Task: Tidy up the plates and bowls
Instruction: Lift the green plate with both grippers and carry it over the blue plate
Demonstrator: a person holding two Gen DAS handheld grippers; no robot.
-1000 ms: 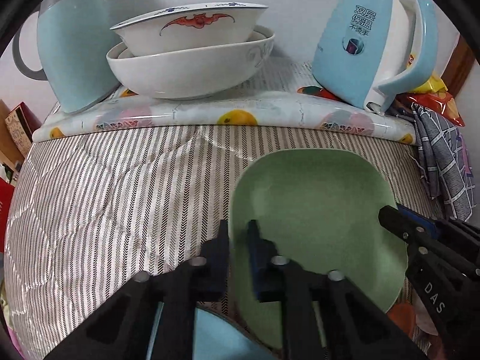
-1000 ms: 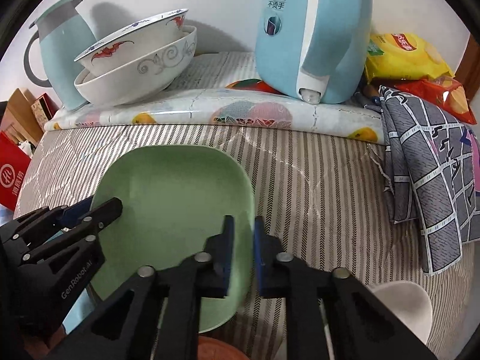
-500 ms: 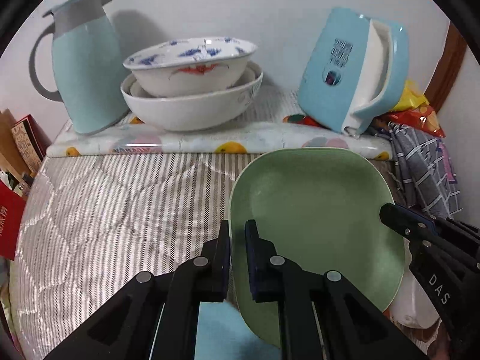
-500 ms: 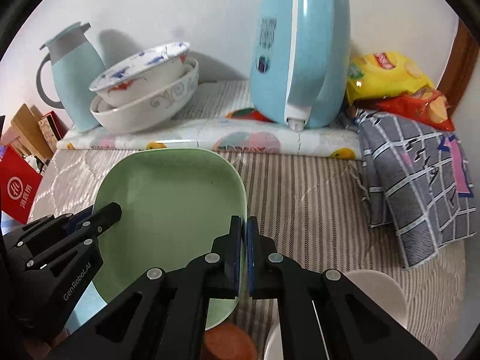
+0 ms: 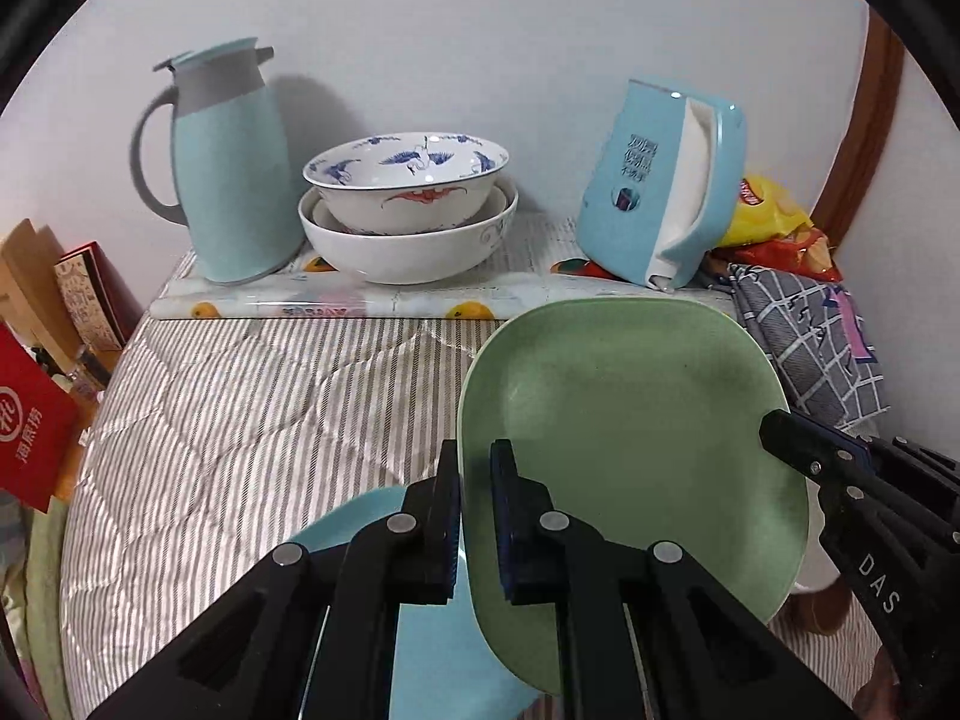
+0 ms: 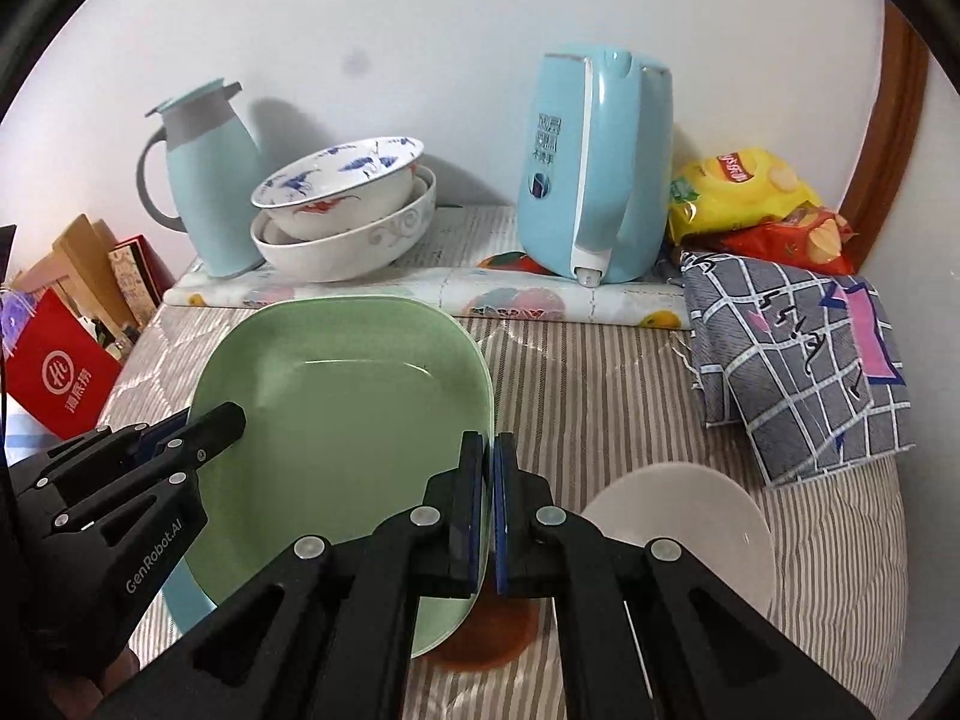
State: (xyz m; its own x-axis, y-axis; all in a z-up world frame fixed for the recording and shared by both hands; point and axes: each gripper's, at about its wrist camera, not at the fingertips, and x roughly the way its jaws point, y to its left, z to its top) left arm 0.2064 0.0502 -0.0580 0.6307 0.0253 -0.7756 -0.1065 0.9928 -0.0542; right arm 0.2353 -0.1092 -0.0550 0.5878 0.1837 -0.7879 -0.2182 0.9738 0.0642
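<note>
Holding the green plate (image 5: 630, 420) aloft between them, both tongs pinch opposite rims: left tongs (image 5: 475, 516) clamped on its left edge, right tongs (image 6: 487, 510) narrowed onto its right edge. Plate sits tilted above the striped desk (image 5: 240, 408), over a blue plate (image 5: 432, 648) and a brown dish (image 6: 486, 636), white bowl (image 6: 684, 528) just beside. Stacked bowls (image 5: 408, 210) wait at the back between jug (image 5: 228, 162) and kettle (image 5: 660, 192). Judgement: keep both grips level, travel together, lower flat onto a matching plate; uneven release risks a slip.
</note>
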